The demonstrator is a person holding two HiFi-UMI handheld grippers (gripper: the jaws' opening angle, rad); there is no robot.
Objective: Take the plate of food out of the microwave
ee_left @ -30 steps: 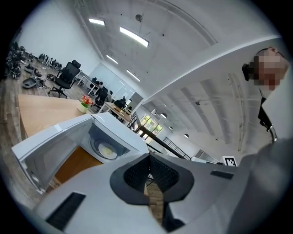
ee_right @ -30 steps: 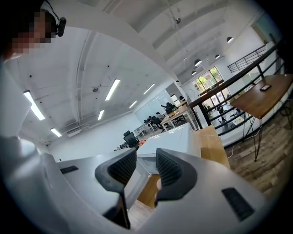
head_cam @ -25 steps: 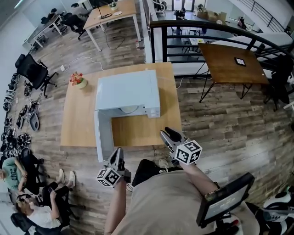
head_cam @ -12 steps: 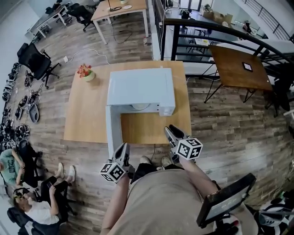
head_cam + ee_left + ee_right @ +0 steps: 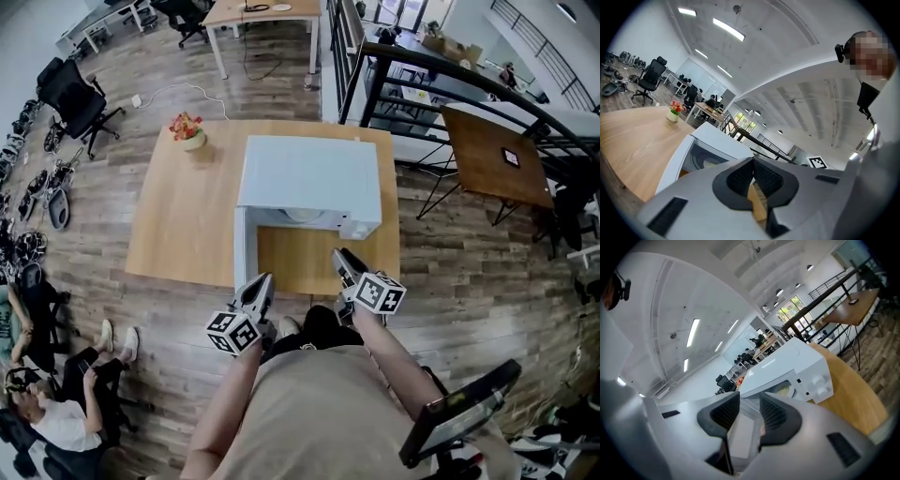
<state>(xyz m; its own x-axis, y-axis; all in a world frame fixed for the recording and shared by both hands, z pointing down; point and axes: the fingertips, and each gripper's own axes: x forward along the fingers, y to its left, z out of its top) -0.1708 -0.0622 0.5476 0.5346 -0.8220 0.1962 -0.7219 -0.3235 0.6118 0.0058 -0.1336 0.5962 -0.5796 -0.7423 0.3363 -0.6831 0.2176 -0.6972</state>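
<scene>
The pale round plate of food sits inside the white boxy microwave, its door swung open to the left. It is likely stiff, breakable and slick, so best pinched at its near rim and kept level. The microwave stands on the light wooden tabletop. At the near edge, the left tongs are closed and empty; the right tongs stand apart, empty.
</scene>
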